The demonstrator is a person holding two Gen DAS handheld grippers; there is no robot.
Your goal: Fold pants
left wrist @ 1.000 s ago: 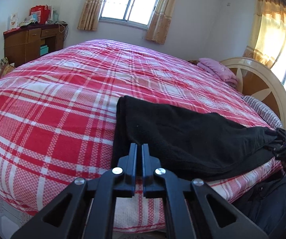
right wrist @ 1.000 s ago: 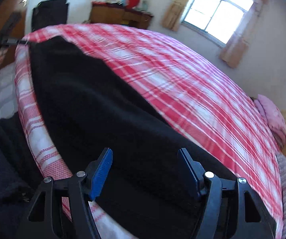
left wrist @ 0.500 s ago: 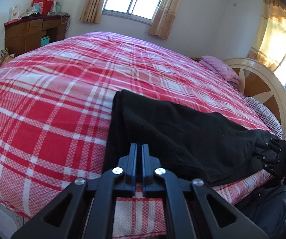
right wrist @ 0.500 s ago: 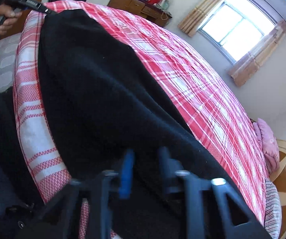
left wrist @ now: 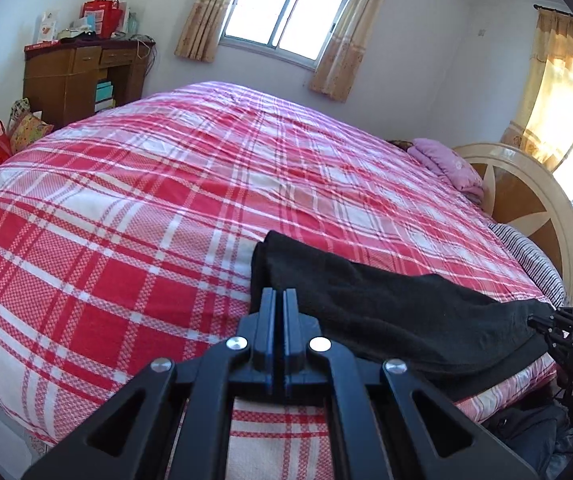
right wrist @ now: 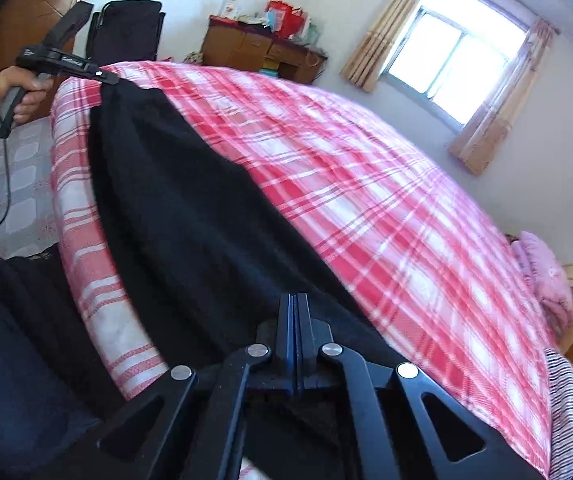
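Here, left to right across the near edge of the bed [left wrist: 134,208]: the left gripper [left wrist: 279,300], jaws together and pinched on the left end of the pants [left wrist: 386,312], a corner grip that keeps that end from sliding while the cloth is handled. In the right wrist view the same tool shows at far left, a hand [right wrist: 22,96] round its handle, its tip at the corner of the cloth. Next, the pants themselves: black, stretched long along the near side of the red plaid cover, one long edge by the bed's rim; held at both ends, probably so the length stays taut and flat for a fold. At the right end, the right gripper [right wrist: 295,312], whose jaws have just been closing and now stand together with the black cloth between them. Beyond, unused: pink pillow [left wrist: 450,164] by the headboard [left wrist: 534,208] at far right; desk [left wrist: 82,76] at far left; window [left wrist: 290,12] at the far wall.
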